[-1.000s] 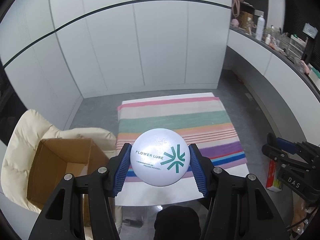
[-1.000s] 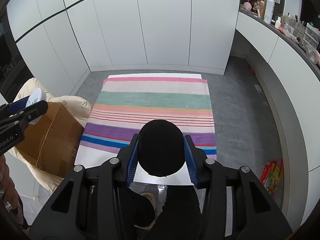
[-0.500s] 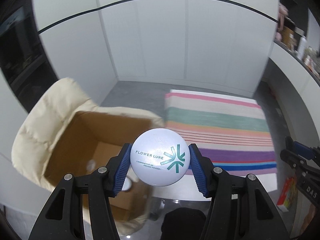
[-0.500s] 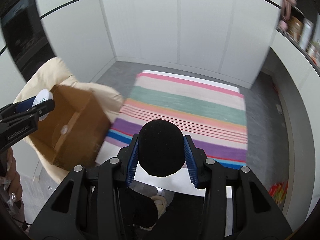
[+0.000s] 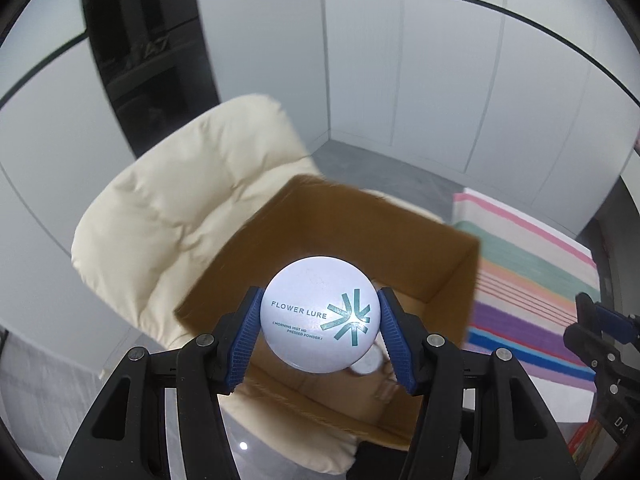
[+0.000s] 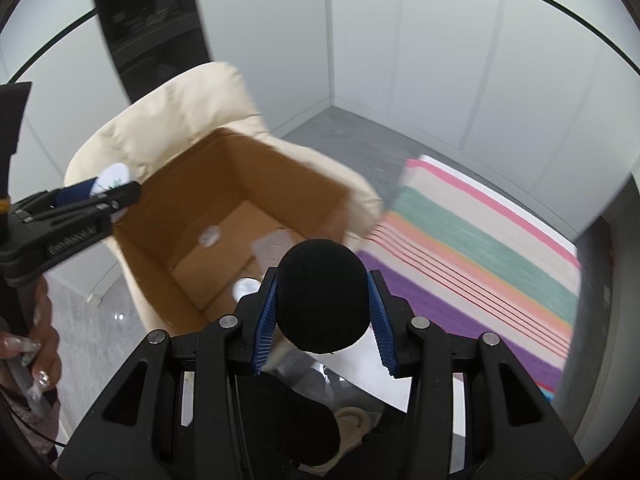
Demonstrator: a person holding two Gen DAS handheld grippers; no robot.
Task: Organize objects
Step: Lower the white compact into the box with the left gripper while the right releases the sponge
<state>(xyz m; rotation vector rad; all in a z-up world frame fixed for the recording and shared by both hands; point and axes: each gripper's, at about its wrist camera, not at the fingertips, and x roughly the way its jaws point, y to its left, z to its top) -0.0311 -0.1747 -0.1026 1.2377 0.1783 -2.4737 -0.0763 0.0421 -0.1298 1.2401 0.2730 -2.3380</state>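
Note:
My left gripper (image 5: 319,316) is shut on a round white compact (image 5: 319,314) printed "FLOWER LURE", held above the near edge of an open cardboard box (image 5: 348,220). My right gripper (image 6: 322,298) is shut on a round black foam object (image 6: 322,294), held above the box's near right corner. The box (image 6: 224,184) sits on a cream padded chair (image 6: 168,120) and holds a few small pale items (image 6: 210,236). The left gripper with the compact also shows at the left of the right wrist view (image 6: 100,196).
A cream padded chair (image 5: 180,200) carries the box. A striped cloth (image 6: 480,248) covers a table to the right. White cabinet walls stand behind, with a dark recess (image 5: 140,40) at the upper left. The right gripper shows at the right edge (image 5: 600,336).
Both grippers have swung left from over the striped table to over the cardboard box on the chair. Both still hold their objects.

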